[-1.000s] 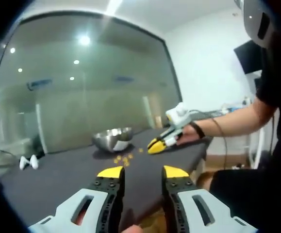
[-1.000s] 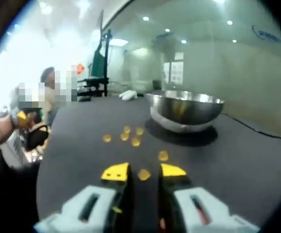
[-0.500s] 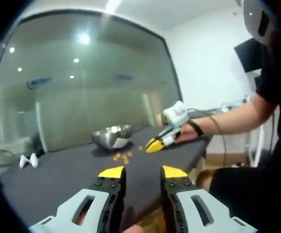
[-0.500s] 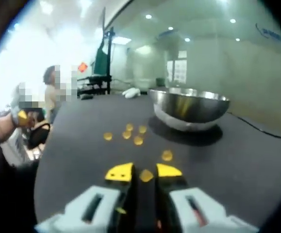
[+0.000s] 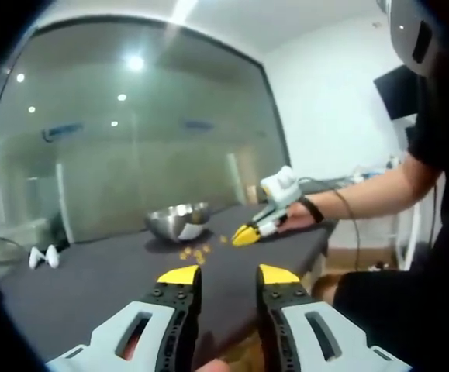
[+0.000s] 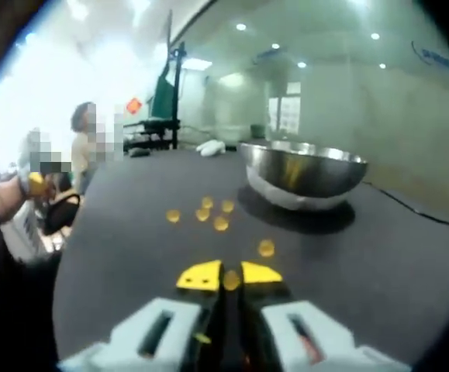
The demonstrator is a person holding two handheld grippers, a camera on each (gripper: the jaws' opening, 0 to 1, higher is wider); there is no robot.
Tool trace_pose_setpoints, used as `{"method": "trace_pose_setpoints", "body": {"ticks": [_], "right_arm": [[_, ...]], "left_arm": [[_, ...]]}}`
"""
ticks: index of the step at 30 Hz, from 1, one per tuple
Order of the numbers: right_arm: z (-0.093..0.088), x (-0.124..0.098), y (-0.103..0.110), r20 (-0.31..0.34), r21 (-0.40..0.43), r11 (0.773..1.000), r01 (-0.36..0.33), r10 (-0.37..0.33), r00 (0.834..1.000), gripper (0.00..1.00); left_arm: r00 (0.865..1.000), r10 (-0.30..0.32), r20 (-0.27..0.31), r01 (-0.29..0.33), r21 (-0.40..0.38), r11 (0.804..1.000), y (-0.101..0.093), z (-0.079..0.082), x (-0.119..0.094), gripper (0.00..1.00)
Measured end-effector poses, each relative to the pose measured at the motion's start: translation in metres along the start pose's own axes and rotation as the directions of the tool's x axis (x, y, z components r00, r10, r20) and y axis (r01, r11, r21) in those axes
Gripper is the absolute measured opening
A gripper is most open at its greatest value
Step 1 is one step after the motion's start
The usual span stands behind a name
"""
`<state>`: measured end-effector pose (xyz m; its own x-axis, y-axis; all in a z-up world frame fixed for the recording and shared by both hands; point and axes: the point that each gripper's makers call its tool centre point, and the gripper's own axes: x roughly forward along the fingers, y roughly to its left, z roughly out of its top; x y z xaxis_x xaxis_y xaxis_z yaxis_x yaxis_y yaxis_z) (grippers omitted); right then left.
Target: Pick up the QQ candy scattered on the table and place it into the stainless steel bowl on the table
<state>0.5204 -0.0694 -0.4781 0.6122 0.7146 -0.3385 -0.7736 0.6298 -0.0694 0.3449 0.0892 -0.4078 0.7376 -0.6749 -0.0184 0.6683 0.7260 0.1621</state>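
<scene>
A glass wall backs your dark desk [image 5: 92,279]. In the left gripper view, your left hand-held gripper [image 5: 228,277] waits open, the bowl [image 5: 179,221] beyond. In the right gripper view, your right hand-held gripper [image 6: 230,275] pinches one candy [image 6: 231,280]; it looks small, soft, light, so squeeze gently across its middle.

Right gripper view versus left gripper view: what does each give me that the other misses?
Right gripper view: its tongs shut on one QQ candy, five loose candies ahead.
Left gripper view: open left tongs over the table's near edge, the forearm holding the right tongs, two white objects far left.
Both: steel bowl on the dark table.
</scene>
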Motion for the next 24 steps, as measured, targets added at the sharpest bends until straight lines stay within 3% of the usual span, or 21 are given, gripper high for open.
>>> {"method": "trace_pose_setpoints", "body": {"ticks": [11, 19, 21, 23, 24], "right_arm": [[0.007, -0.002, -0.002, 0.005, 0.020, 1.000, 0.015, -0.015, 1.000, 0.09], [0.058, -0.008, -0.008, 0.076, -0.022, 1.000, 0.006, -0.004, 0.997, 0.09], [0.078, -0.005, -0.016, 0.095, -0.070, 0.997, 0.026, -0.019, 0.995, 0.09], [0.104, -0.004, -0.032, 0.148, -0.113, 0.989, 0.091, -0.074, 0.986, 0.09], [0.114, -0.003, -0.034, 0.160, -0.112, 0.990, 0.086, -0.068, 0.985, 0.09]], "left_arm": [[1.000, 0.000, 0.007, 0.000, -0.002, 1.000, 0.002, 0.002, -0.003, 0.30], [1.000, 0.006, 0.013, -0.006, -0.004, 1.000, 0.004, 0.003, -0.005, 0.30], [1.000, 0.004, 0.016, -0.004, -0.008, 1.000, 0.003, 0.003, -0.005, 0.30], [1.000, -0.002, 0.010, 0.002, -0.004, 1.000, 0.000, 0.001, -0.004, 0.30], [1.000, -0.004, 0.009, 0.004, -0.004, 1.000, -0.001, 0.000, -0.003, 0.30]]}}
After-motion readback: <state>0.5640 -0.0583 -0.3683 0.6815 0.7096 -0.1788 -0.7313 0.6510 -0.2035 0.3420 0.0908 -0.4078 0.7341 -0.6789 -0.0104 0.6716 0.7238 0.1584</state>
